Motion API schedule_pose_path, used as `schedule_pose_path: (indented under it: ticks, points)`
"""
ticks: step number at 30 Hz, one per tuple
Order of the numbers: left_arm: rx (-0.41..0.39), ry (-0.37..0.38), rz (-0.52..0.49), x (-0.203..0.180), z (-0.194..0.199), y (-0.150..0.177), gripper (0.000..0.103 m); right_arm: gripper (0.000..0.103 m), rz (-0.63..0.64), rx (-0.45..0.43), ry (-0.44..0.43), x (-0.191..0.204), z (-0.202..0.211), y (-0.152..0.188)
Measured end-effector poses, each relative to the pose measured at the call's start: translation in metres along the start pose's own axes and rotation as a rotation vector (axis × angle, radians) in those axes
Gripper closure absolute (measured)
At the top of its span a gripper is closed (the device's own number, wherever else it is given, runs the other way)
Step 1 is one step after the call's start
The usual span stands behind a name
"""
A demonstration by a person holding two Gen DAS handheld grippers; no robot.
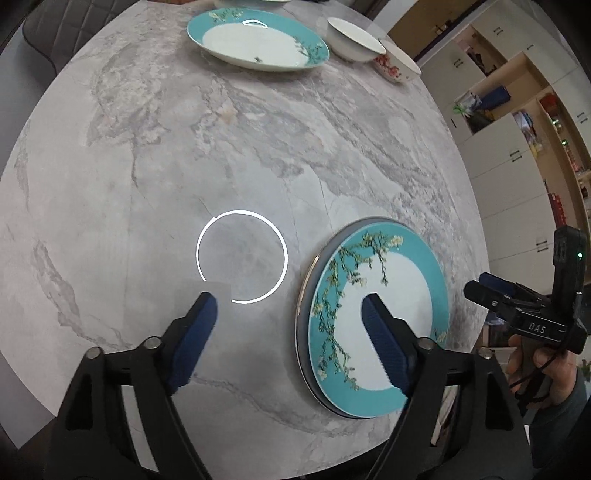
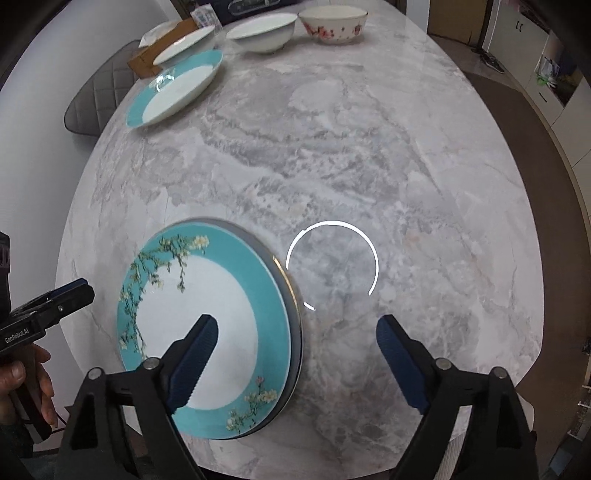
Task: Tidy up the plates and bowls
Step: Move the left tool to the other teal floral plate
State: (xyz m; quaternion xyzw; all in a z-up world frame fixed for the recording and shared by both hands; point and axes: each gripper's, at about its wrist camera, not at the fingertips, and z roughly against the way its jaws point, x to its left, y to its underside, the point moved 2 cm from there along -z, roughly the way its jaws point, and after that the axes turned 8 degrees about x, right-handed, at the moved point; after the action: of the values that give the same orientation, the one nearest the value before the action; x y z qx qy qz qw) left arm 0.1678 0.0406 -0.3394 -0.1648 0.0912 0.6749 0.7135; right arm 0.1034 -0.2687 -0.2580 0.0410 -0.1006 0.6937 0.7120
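Looks like the stacking step for the teal plates is partly done: a teal blossom plate sits on top of at least one other plate at the near edge of the marble table, slightly offset, so a grey rim peeks out on its right side.

Both tools are off it. The left gripper is spread wide with nothing in it, one finger over bare table and the other hovering above the plate's white centre. The right gripper is just as wide and empty, its left finger above the plate and its right finger over bare marble. Neither seems to touch the plate.

What's left is all at the far end: a second teal plate, a plain white plate behind it, a white bowl and a floral bowl to its right.

My guess for the next move: reach across to the far teal plate, pinch it by the rim and bring it back to the near stack. The bowls probably get nested afterwards.
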Motion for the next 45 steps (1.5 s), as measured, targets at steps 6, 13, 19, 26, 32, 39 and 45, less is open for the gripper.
schedule_pose_path:
  ticks: [6,13,19,26,32,39,45]
  points:
    - [-0.099,-0.075,0.028,0.011,0.025,-0.030,0.000,0.000,0.050,-0.098,0.021,0.000,0.018,-0.029]
    - [-0.227,-0.187,0.021,0.025,0.046,-0.063,0.000,0.000,0.074,-0.126,-0.022,0.004,0.015,-0.071]
    - [-0.266,-0.116,0.185,0.057,0.052,-0.108,0.000,0.000,0.131,-0.185,-0.151,0.017,0.013,-0.124]
    - [-0.200,-0.096,0.281,0.101,0.033,-0.203,0.001,0.003,0.044,-0.103,-0.383,0.038,-0.017,-0.227]
    - [-0.148,-0.231,0.207,0.106,0.005,-0.286,0.001,0.014,-0.001,-0.063,-0.412,0.057,-0.061,-0.291]
    - [-0.107,-0.236,0.219,0.120,-0.027,-0.323,0.001,0.028,-0.037,-0.046,-0.438,0.065,-0.094,-0.316]
    - [-0.100,-0.225,0.217,0.120,-0.044,-0.329,0.006,0.037,-0.007,-0.038,-0.429,0.075,-0.104,-0.326]
